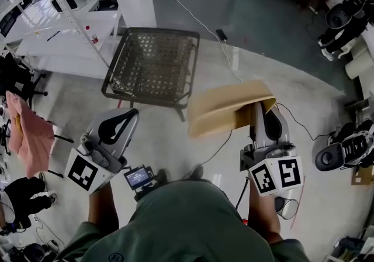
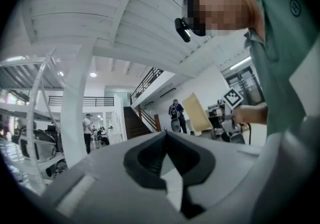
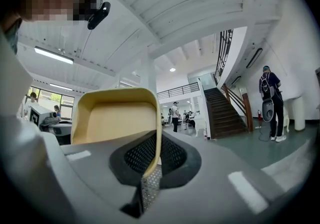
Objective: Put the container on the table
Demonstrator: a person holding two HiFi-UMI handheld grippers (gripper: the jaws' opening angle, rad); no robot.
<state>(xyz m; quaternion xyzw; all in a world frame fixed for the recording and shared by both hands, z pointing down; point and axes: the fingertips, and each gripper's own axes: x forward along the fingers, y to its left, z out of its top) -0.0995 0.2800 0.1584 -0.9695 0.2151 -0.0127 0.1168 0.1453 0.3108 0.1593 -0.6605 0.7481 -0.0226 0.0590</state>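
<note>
Container (image 1: 225, 109): 1 shallow tan tray, carried in the air above the concrete floor (image 1: 175, 138), resting on nothing

Right gripper (image 1: 258, 107): jaws pressed together on 1 end wall of the container, thin rim pinched between the perforated pads. The hollow side of the tray faces back along the jaws.

Left gripper (image 1: 130, 113): jaws drawn together, nothing between them. It is held level at the person's left, well apart from the container.

Table (image 1: 153, 65): 1 dark frame with a woven top, bare. It stands ahead of both grippers, and is judged to be the likely destination.

Key relation: the container reaches leftward from the right gripper, its long axis running across the person's front. Its free end points toward the gap between the 2 grippers. The table lies ahead and to the left of that free end, near but not under it.

Judgement: the right hand alone carries the load. Setting down calls for a forward-left carry until the whole tray is over the woven top
</note>
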